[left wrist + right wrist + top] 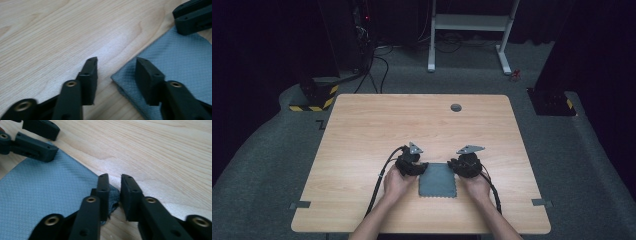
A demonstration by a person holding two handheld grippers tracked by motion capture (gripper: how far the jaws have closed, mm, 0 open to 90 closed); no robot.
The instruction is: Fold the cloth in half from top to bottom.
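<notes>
1. Right now a folded grey cloth (438,180) lies flat on the wooden surface (377,125), toward the 6 o'clock edge in the high view, between the person's two hands.
2. At the cloth's 9 o'clock side, the left hand-held gripper (418,169) sits low over the cloth's near-left corner, with the left hand (396,182) behind it.
3. Seen in the left gripper view, the left hand-held gripper (117,65) has its jaws spread: one jaw stands over bare wood, the other over the cloth's (180,65) corner, and nothing is pinched between them.
4. At the cloth's 3 o'clock side, the right hand-held gripper (457,165) rests by the opposite corner, with the right hand (477,186) behind it.
5. Seen in the right gripper view, the right hand-held gripper (115,181) has only a narrow gap between its jaws; the cloth's (42,190) corner bunches up beside the left-hand jaw and, as far as the blur allows, appears not to be clamped.
6. Both cables trail back from the hand-held grippers toward the 6 o'clock edge of the surface.
</notes>
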